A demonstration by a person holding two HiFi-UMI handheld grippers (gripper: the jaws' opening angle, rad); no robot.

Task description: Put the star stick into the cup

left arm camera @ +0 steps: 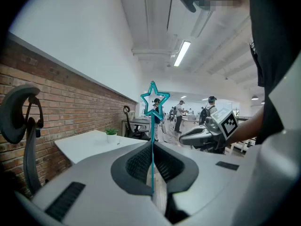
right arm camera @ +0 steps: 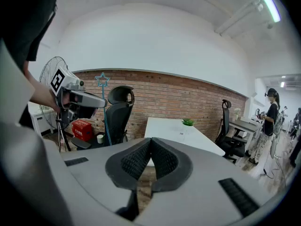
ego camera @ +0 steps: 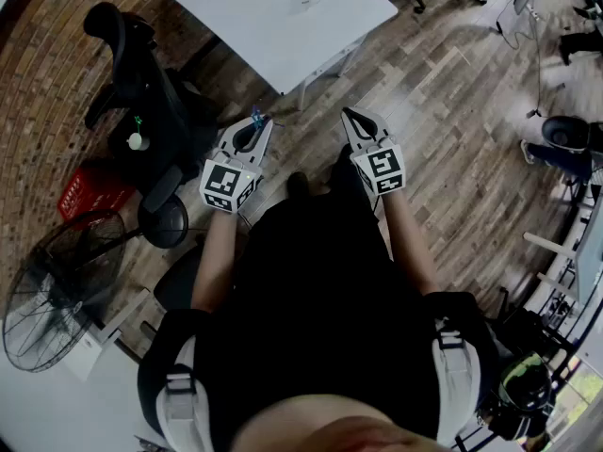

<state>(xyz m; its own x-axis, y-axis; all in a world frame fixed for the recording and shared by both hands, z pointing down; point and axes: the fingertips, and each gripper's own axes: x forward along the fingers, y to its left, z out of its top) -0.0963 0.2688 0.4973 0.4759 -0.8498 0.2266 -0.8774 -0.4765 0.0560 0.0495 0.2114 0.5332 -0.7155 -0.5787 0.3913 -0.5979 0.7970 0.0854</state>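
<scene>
The star stick (left arm camera: 154, 99) is a thin teal rod topped by an outlined star. My left gripper (left arm camera: 152, 146) is shut on its stem, and the star stands upright past the fingertips. In the head view the stick (ego camera: 256, 117) shows as a small blue tip at the left gripper (ego camera: 254, 122). My right gripper (right arm camera: 150, 139) is shut with nothing between its pads, and it hangs level with the left one (ego camera: 350, 114). A small white cup (right arm camera: 99, 138) stands on the seat of the black office chair (ego camera: 141, 92), to the left of both grippers (ego camera: 137, 141).
A white table (ego camera: 283, 17) stands ahead, with a small potted plant (right arm camera: 188, 122) on it. A red crate (ego camera: 89, 191) and a floor fan (ego camera: 57, 290) are on the left by the brick wall. Several people stand far off in the open office (left arm camera: 178, 114).
</scene>
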